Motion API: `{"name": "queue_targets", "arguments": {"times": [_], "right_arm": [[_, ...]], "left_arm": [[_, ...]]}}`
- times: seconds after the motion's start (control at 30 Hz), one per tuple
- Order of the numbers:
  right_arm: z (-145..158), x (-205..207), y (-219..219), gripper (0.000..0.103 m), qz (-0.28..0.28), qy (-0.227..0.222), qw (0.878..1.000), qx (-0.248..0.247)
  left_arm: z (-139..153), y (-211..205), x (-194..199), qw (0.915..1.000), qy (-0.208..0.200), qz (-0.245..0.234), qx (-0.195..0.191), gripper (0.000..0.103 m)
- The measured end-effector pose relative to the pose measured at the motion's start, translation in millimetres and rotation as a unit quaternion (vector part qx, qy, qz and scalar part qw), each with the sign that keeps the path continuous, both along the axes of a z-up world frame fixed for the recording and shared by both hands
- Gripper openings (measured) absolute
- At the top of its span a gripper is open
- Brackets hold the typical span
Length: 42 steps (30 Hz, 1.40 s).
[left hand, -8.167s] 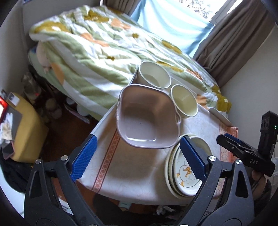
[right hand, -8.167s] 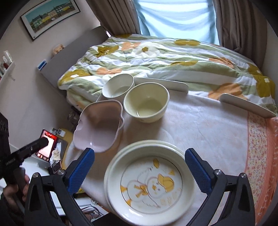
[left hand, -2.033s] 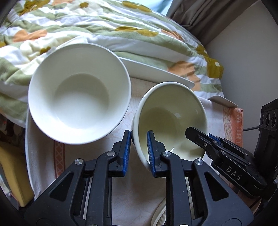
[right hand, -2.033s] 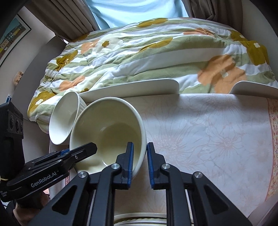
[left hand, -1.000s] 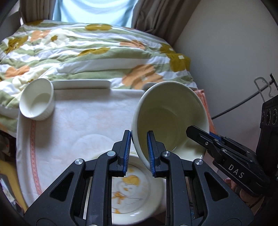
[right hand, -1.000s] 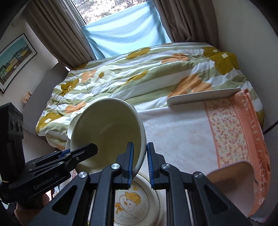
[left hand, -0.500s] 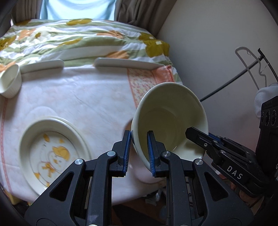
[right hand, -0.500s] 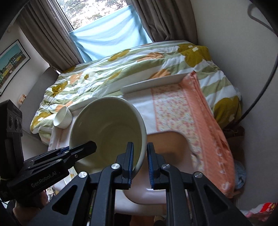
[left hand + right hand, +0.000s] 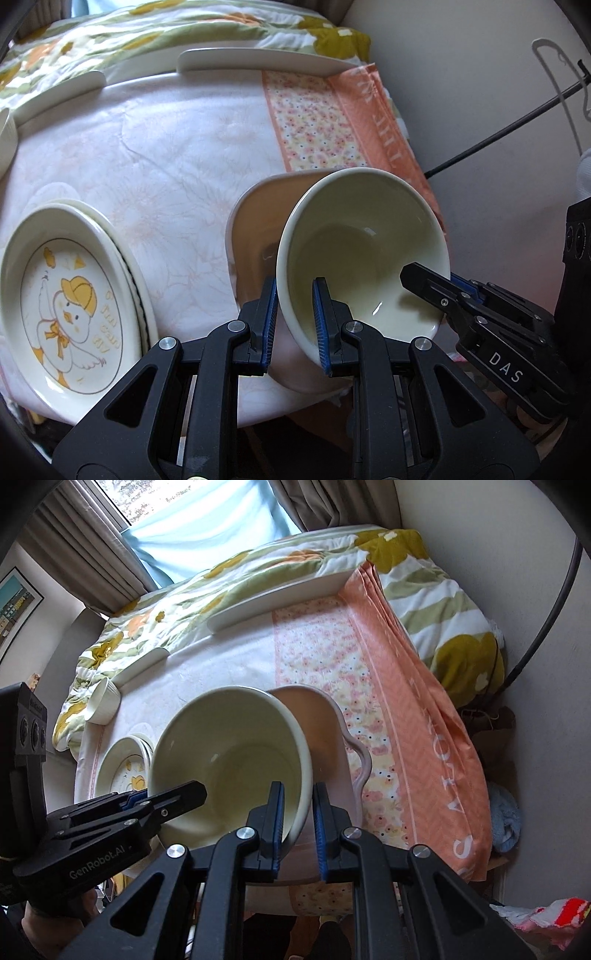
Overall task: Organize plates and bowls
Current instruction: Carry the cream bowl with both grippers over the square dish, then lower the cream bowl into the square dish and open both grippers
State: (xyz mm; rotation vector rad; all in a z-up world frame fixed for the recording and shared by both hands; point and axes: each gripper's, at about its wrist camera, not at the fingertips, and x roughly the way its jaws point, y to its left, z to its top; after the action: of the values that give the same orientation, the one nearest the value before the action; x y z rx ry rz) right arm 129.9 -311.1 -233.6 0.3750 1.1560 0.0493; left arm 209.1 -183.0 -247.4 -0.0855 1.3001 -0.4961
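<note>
A cream round bowl hangs tilted above the pink square bowl, which sits at the table's near right corner. My left gripper is shut on the cream bowl's left rim, and my right gripper is shut on its right rim. Each gripper shows from the side in the other's view. The bowl's underside and most of the pink bowl's inside are hidden. A stack of duck-print plates lies left of the pink bowl.
A small white ribbed bowl stands at the table's far left. The table wears a white cloth with an orange flowered border. A quilted bed lies beyond, and a wall with a cable and hanger is close on the right.
Both grippers carried the cream bowl rightward and down, from over the duck plates to above the pink bowl. The pink bowl now fills more of both views. The grips held.
</note>
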Motion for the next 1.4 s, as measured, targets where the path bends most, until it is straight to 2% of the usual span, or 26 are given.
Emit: {"name": "queue_targets", "arguments": {"times": [0.27, 0.57, 0.67, 0.8, 0.9, 1.13, 1.4], "right_arm": [[-17, 8, -2, 0.014, -0.002, 0.028, 1.000, 0.004], [-22, 9, -3, 0.014, -0.004, 0.039, 0.999, 0.000], [-22, 10, -4, 0.014, -0.007, 0.040, 0.999, 0.004], [-21, 9, -4, 0.014, -0.010, 0.040, 0.999, 0.003], [-20, 9, -5, 0.014, -0.011, 0.040, 0.999, 0.002], [-9, 6, -11, 0.014, -0.019, 0.030, 0.999, 0.003], [35, -1, -27, 0.014, -0.029, -0.027, 0.999, 0.013]], "left_arm": [[-18, -20, 16, 0.9979, 0.009, -0.034, 0.055, 0.017], [-27, -32, 17, 0.9939, 0.009, -0.059, 0.093, 0.017], [-26, -40, 13, 0.9891, -0.008, -0.074, 0.127, 0.017], [-23, -52, 2, 0.9771, -0.043, -0.097, 0.184, 0.017], [-19, -56, -1, 0.9718, -0.060, -0.102, 0.204, 0.017], [2, -46, 4, 0.9788, -0.063, -0.085, 0.176, 0.017], [40, -11, 1, 0.9929, -0.075, -0.047, 0.080, 0.017]]}}
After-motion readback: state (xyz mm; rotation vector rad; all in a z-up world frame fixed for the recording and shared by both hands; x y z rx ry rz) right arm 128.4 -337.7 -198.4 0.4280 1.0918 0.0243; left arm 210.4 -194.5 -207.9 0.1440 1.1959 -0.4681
